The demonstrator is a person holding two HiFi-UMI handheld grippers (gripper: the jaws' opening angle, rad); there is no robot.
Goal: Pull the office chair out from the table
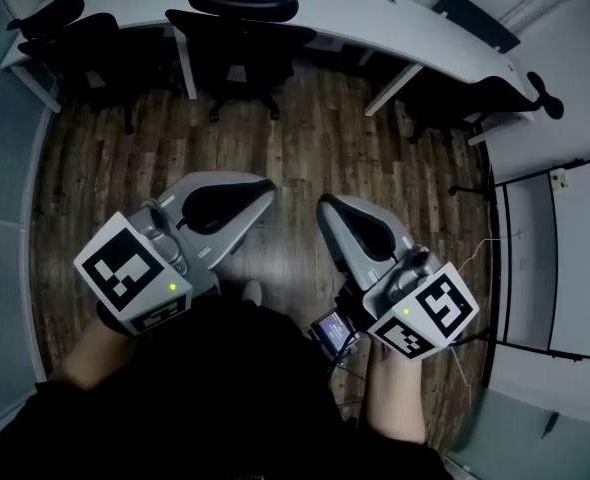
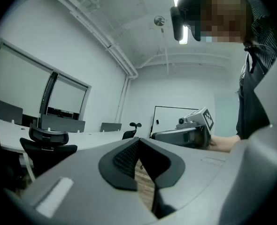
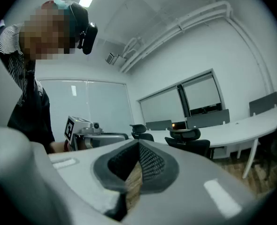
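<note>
Head view: I see both claws pressed together and empty, left gripper [image 1: 260, 193] beside right gripper [image 1: 327, 208], well short of the office chair [image 1: 237, 38], which is tucked under the curved white table [image 1: 375, 8]. Risk, I reckon: reaching in closed just shoves the backrest, and a skewed pull could snag the table leg [image 1: 185, 63]. Wood-plank floor [image 1: 295, 138], more chairs [image 1: 75, 28] alongside, white-walled office.

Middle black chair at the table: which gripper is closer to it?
Left, it looks. The left gripper sits almost straight below the middle black chair in the head view; the right gripper sits off to its right, farther away. Neither touches it.
</note>
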